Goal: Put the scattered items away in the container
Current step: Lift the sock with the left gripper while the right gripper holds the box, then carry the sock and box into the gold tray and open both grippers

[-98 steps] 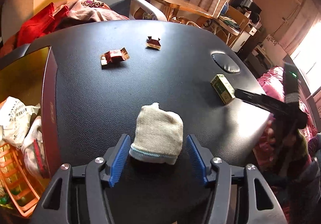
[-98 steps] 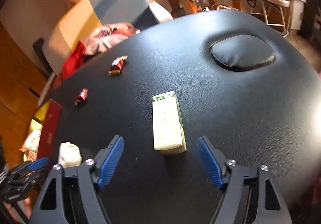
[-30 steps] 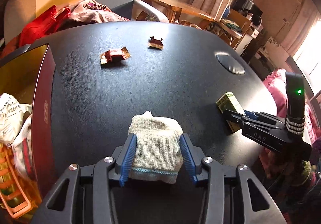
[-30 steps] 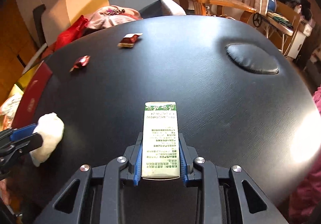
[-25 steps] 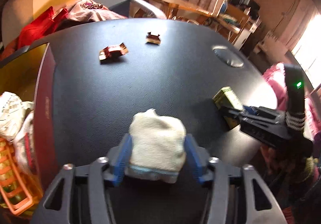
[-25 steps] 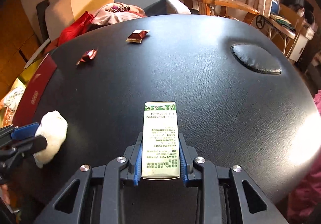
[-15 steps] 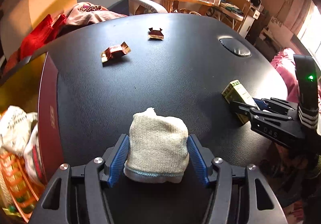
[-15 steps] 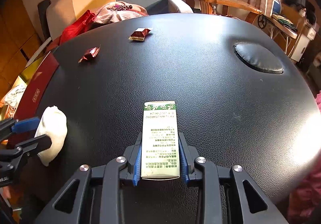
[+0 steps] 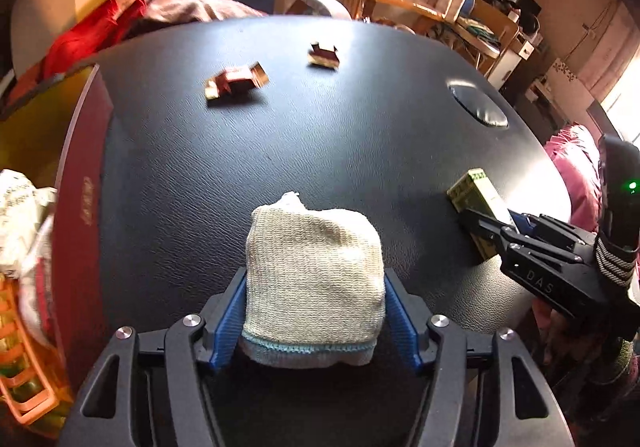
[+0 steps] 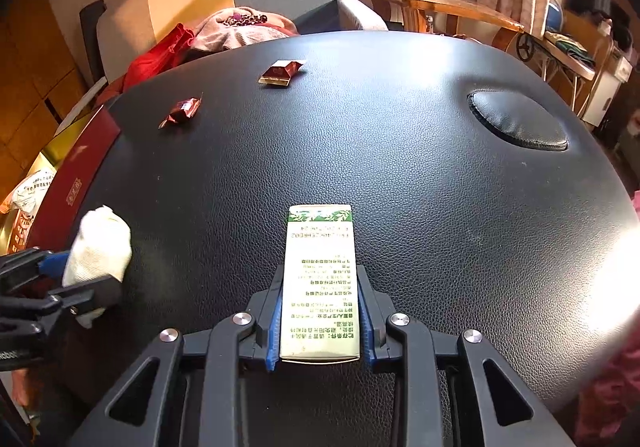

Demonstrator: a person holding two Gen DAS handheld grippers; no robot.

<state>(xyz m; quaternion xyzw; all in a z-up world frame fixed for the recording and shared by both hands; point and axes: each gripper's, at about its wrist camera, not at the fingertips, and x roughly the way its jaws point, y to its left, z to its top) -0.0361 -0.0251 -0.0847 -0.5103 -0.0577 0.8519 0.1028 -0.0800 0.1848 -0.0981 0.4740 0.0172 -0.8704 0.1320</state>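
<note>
- The left gripper [image 9: 316,321] is clamped on a cream knitted cloth [image 9: 314,279]; its blue pads [image 9: 228,321] press both sides of the bundle, which sits at the near edge of the black table [image 9: 320,135].
- The right gripper [image 10: 319,321] is closed narrowly on a green-and-white box [image 10: 319,279], gripping its near end; the box points away over the table.
- In the left wrist view the box [image 9: 476,203] shows at the right, with the right gripper around its near end.
- In the right wrist view the cloth [image 10: 100,247] shows at the near left, held in the left gripper [image 10: 80,279].
- Two wrapped candies lie on the far part of the table, near each other: a red one [image 10: 182,111] to the left and a darker one [image 10: 282,73] further right.
- A red-rimmed container [image 9: 80,183] stands just beside the table's left edge, with a white bag [image 9: 20,219] and an orange basket [image 9: 24,367] inside or beside it; which, I cannot tell.
- A padded oval [image 10: 518,121] sits in the table's far right.
</note>
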